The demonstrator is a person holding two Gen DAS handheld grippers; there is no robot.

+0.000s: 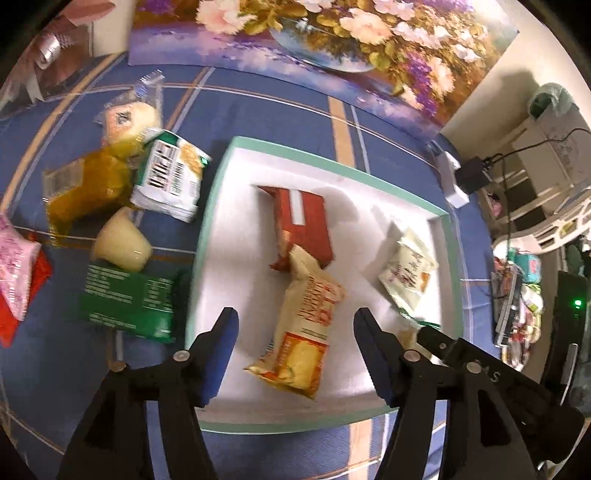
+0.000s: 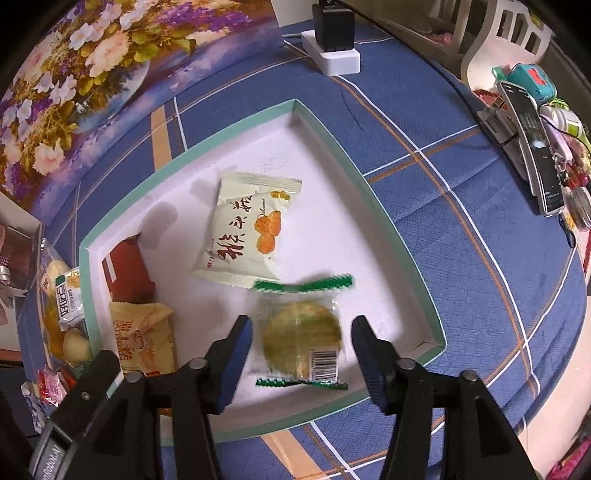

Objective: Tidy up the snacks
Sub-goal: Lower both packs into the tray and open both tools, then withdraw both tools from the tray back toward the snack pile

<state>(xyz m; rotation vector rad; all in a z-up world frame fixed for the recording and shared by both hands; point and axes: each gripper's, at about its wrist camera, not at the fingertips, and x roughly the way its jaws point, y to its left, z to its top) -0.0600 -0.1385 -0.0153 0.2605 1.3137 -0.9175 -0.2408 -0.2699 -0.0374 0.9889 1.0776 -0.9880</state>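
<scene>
A white tray with a teal rim (image 1: 332, 162) lies on the blue checked cloth. In it are a red packet (image 1: 303, 221), a yellow packet (image 1: 306, 332) and a pale packet with orange fruit printed on it (image 1: 408, 273). My left gripper (image 1: 295, 317) is open above the tray, its fingers on either side of the yellow packet and clear of it. In the right wrist view, the tray rim (image 2: 391, 221) frames a clear, green-edged packet with a round greenish cake (image 2: 301, 332). It lies between the fingers of my open right gripper (image 2: 301, 325), untouched.
Left of the tray lie loose snacks: a green-and-white packet (image 1: 170, 173), a jelly cup (image 1: 122, 242), a dark green packet (image 1: 129, 302), a yellow bag (image 1: 88, 188) and a pink packet (image 1: 14, 266). A flower painting (image 1: 295, 33) stands behind. A power strip (image 2: 332, 59) and a phone (image 2: 535, 147) sit right.
</scene>
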